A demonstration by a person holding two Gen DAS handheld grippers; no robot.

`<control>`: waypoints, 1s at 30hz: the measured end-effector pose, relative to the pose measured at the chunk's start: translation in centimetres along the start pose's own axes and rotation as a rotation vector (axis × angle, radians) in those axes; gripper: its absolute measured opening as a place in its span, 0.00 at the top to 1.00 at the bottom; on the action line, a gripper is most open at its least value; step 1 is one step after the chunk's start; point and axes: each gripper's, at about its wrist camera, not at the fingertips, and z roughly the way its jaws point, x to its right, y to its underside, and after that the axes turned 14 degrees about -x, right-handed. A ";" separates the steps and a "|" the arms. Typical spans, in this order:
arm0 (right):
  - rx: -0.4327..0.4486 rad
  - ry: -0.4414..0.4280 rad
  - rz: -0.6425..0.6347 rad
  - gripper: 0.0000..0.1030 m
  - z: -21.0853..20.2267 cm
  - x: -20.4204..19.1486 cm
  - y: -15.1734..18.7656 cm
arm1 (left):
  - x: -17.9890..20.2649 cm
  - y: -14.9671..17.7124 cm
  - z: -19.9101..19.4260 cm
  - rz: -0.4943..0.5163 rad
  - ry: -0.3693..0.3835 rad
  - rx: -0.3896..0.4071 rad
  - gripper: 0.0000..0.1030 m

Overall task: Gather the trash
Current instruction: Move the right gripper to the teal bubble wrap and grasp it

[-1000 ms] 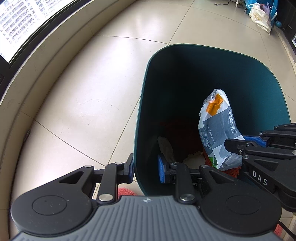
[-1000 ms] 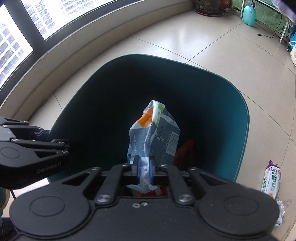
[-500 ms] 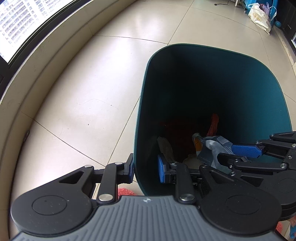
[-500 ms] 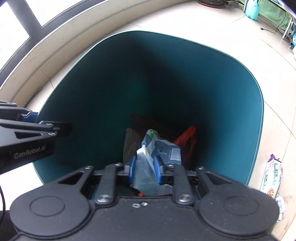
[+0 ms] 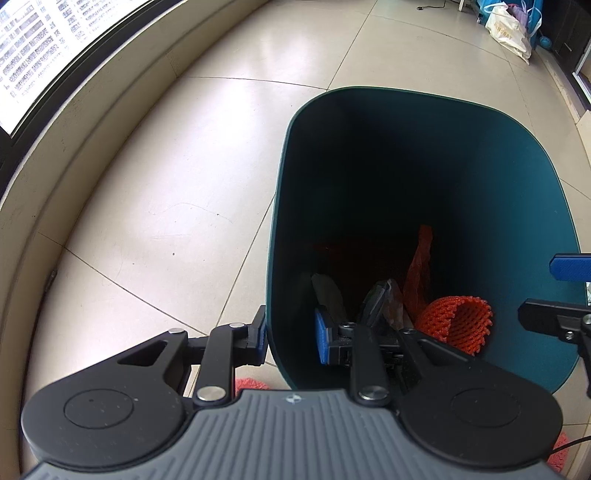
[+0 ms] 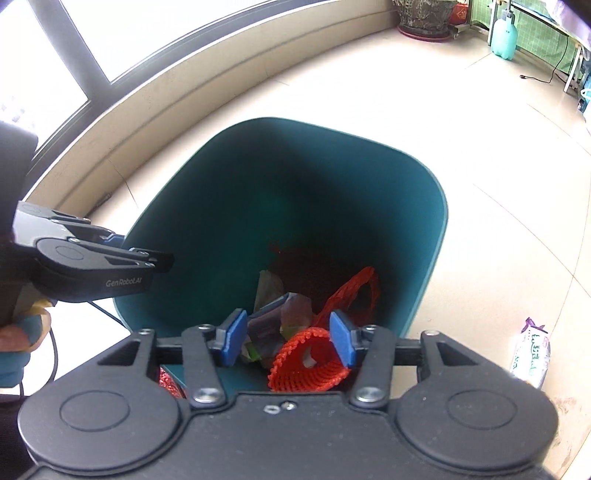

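Note:
A dark teal trash bin stands on the tiled floor. My left gripper straddles its near-left rim, one pad outside and one inside, shut on the wall. My right gripper is open and empty above the bin's near edge; its fingertips show at the right of the left wrist view. Inside the bin lie the grey snack wrapper, an orange foam net and a red mesh bag.
A white and green wet-wipe pack lies on the floor right of the bin. A curved window ledge runs along the left. Bags stand far back right. A plant pot and a green bottle stand far off.
My right gripper lowered the wrapper into the bin, opened and let it go, then pulled back up. The wrapper now lies on the trash inside. My left gripper has stayed on the rim.

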 end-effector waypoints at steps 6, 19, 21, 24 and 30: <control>0.086 -0.007 0.039 0.45 -4.7 2.4 2.6 | 0.3 0.2 0.0 0.038 -0.022 0.012 0.77; 0.092 0.102 0.282 0.31 -7.3 11.6 9.2 | 0.7 0.9 0.2 0.106 -0.042 0.032 0.77; 0.062 0.111 0.324 0.29 -6.6 13.0 10.6 | 0.8 1.1 0.3 0.120 -0.043 0.036 0.77; 0.011 0.146 0.372 0.25 -4.9 14.6 12.4 | 0.8 1.1 0.4 0.131 -0.038 0.035 0.77; -0.125 0.168 0.497 0.21 1.5 17.9 15.9 | 0.7 1.2 0.5 0.135 -0.039 0.033 0.77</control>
